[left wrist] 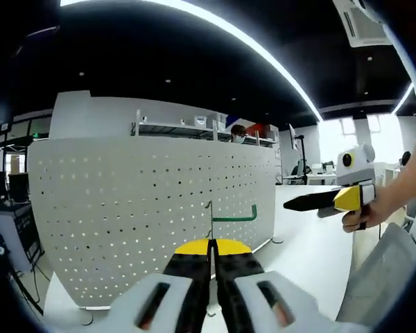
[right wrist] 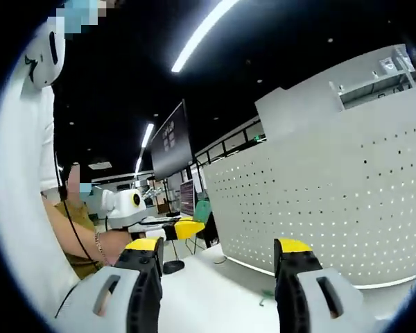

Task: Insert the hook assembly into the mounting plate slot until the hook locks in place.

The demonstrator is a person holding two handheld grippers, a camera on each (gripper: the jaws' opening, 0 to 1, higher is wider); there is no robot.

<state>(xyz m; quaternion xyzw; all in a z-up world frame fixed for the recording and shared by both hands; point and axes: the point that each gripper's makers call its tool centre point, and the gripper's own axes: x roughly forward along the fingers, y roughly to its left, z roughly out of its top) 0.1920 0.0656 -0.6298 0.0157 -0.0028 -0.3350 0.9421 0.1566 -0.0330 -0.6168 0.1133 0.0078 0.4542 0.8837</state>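
Note:
A white perforated mounting plate [left wrist: 125, 208] stands upright on the white table [left wrist: 312, 243]; it also fills the right side of the right gripper view [right wrist: 333, 187]. My left gripper [left wrist: 209, 248] is shut on the hook assembly [left wrist: 230, 217], a thin metal wire rising from the jaw seam with a green arm pointing right, just in front of the plate. Whether the hook touches the plate I cannot tell. My right gripper [right wrist: 218, 246] is open with nothing between its yellow-tipped fingers. It also shows in the left gripper view [left wrist: 295, 204], off to the right of the plate.
A person's hand [left wrist: 364, 215] holds the right gripper, and a forearm with a bracelet [right wrist: 100, 243] shows at left. A small green item [right wrist: 265, 297] lies on the table near the plate's foot. Desks, a yellow chair [right wrist: 187, 227] and monitors stand behind.

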